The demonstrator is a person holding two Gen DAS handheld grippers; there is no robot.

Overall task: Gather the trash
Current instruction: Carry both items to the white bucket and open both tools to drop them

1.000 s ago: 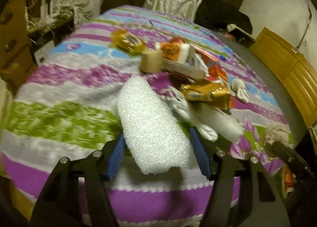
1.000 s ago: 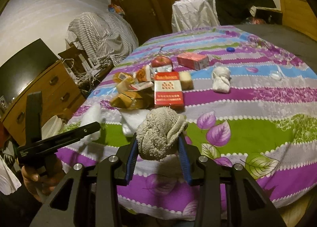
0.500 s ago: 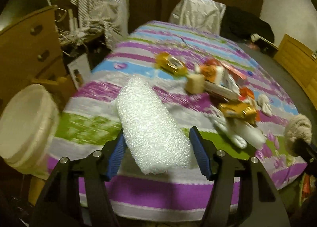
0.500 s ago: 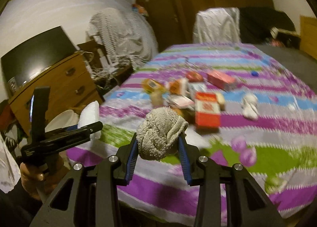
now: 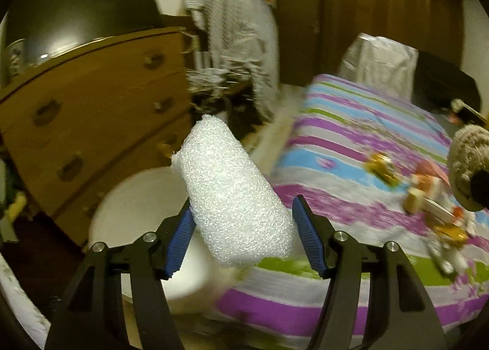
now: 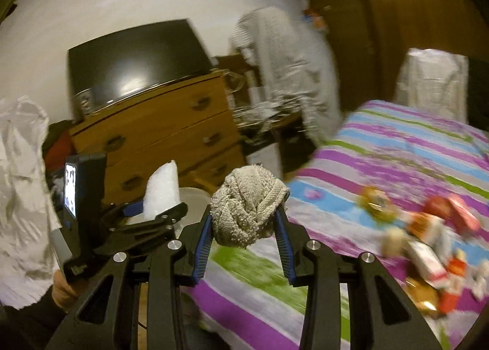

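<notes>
With the left gripper (image 5: pixel 241 237) clenching the foam roll (image 5: pixel 232 200) and the right gripper (image 6: pixel 244 240) the balled rag (image 6: pixel 249 212), center each over the white bin (image 5: pixel 137 197) at eight o'clock before letting go.

Both grippers (image 5: pixel 241 237) (image 6: pixel 246 224) clamped, loaded

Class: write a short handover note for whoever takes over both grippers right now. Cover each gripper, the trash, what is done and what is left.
Left gripper: shut on the white foam roll, over the white round bin.
Right gripper: shut on the balled grey knitted cloth, near the bed edge.
Done: both pieces lifted off the striped bedspread.
Left: drop both in the bin, then fetch the blurred pile of wrappers and boxes.
</notes>
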